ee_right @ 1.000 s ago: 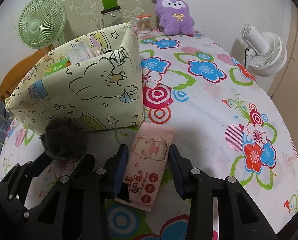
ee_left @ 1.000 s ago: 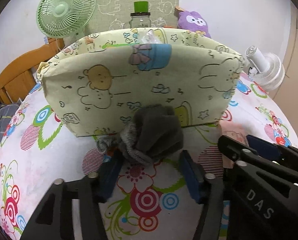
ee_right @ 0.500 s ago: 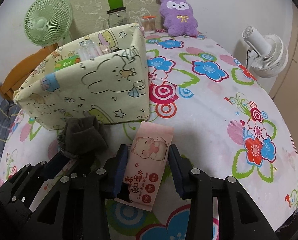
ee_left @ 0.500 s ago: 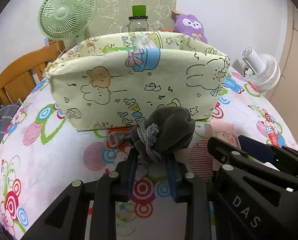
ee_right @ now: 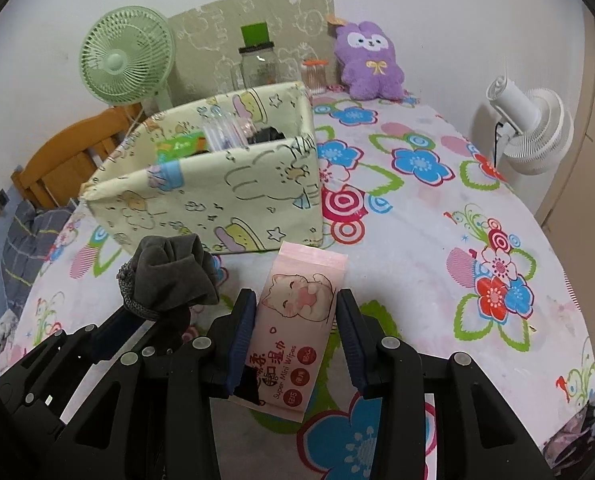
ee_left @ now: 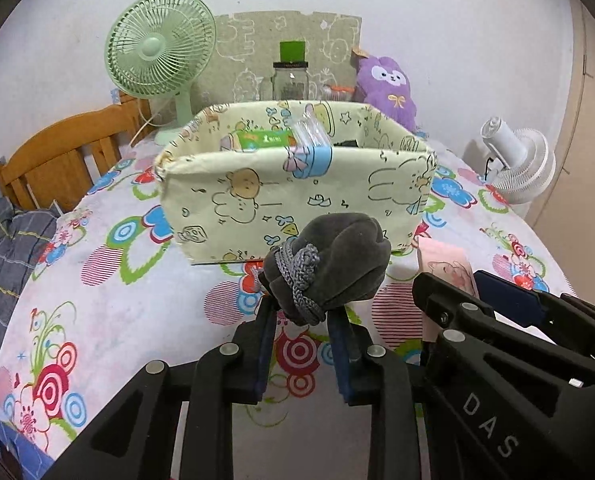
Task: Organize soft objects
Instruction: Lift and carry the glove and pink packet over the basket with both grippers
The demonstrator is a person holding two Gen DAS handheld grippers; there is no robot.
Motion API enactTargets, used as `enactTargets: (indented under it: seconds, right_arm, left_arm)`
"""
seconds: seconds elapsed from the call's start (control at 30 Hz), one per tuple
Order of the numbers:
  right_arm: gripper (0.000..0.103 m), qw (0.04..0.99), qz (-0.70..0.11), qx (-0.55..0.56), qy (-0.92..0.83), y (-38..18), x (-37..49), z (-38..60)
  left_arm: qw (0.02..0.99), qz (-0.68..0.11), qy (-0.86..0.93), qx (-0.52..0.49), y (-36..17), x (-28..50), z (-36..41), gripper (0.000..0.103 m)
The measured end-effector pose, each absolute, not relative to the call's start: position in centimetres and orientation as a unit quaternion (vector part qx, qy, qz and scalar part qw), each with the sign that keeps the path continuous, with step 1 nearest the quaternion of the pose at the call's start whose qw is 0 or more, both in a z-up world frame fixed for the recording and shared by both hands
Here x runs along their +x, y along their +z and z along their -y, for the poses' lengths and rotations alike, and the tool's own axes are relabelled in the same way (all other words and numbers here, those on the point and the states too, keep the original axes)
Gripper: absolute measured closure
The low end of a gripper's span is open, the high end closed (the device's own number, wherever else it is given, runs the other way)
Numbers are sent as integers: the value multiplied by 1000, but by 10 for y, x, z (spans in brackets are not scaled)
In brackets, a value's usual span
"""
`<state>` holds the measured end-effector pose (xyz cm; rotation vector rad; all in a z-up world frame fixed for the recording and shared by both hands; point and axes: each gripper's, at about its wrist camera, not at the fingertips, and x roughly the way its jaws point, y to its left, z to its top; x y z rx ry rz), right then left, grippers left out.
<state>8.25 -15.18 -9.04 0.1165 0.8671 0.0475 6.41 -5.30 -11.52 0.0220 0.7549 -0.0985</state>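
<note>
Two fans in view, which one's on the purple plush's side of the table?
The white fan, at the table's right edge near the purple plush; the green fan stands behind the fabric bin's left end.

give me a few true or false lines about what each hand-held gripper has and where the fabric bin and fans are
1. The left hand-held gripper grips a rolled grey sock. True.
2. The right hand-held gripper holds a purple plush. False: it holds a pink wipes pack; the purple plush sits by the wall.
3. The fabric bin is empty. False: it already holds items.
4. A green fan stands behind the bin. True.
</note>
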Motion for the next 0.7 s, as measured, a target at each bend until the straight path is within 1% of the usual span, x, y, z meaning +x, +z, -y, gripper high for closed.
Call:
enactTargets:
  seconds: [0.7]
  right_arm:
    - [59,936,-347,48,29,-20,46,147]
  left_arm:
    - [951,-306,-43,-1,-51,30,48,78]
